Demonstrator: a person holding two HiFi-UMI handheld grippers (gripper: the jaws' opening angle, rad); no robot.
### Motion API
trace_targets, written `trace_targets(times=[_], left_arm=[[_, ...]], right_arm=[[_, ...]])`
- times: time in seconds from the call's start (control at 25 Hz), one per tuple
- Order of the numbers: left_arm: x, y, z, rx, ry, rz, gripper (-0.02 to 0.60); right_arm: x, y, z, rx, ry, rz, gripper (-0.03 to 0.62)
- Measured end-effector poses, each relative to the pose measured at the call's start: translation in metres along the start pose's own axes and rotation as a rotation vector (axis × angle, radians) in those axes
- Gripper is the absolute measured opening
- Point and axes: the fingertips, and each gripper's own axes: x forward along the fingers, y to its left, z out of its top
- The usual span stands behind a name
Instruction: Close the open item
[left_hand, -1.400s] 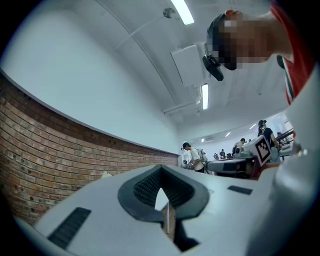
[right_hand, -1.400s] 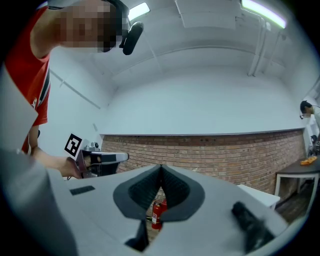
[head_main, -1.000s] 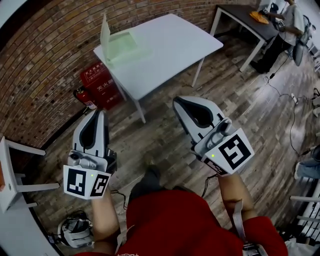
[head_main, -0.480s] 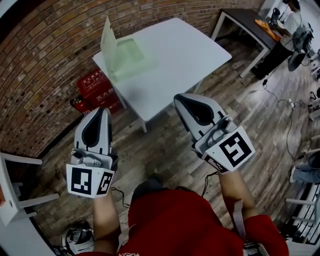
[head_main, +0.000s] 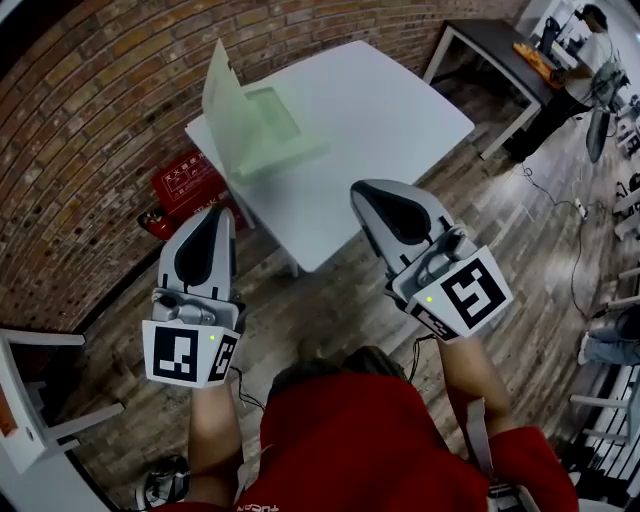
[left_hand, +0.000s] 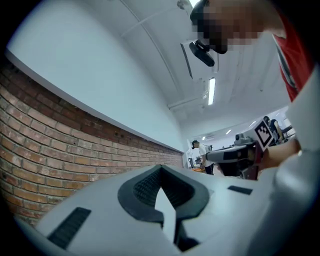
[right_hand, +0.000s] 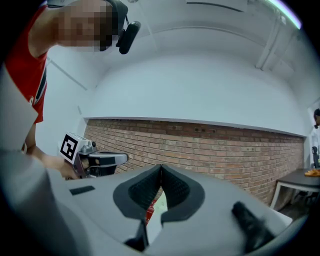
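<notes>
Brick-walled room: table (head_main: 400, 100) bears open green case (head_main: 252, 122); left claw (head_main: 221, 211), right claw (head_main: 361, 190) both closed

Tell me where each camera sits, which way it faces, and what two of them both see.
Head view: on the person's head, facing steeply down at the white rectangular table and open pale green box; red shirt, left gripper, right gripper show.
Left gripper view: on that gripper, along its shut jaws toward the red brick wall; the red shirt shows.
Right gripper view: on that gripper, along its shut jaws toward the same wall; the red shirt shows.
Shared: each gripper view shows the other gripper.
</notes>
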Motion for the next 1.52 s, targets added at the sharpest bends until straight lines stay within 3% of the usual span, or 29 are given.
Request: trace_targets(times=[0.4,0.76,1.52], left_arm=[[0.035,0.018,-0.020,-0.004,0.031,0.005,0.012],[0.066,0.026,-0.038,0.023,0.069,0.042,0.012],[0.151,0.056,-0.083,0.100,0.192,0.232,0.014]], right_arm=[[0.026,-0.027,-0.013,0.003,0.025,-0.024,0.031],[0.052,-0.061,-0.038,0.009,0.052,0.011,0.032],[0.136,-0.153,-0.077,0.073,0.078,0.185,0.034]])
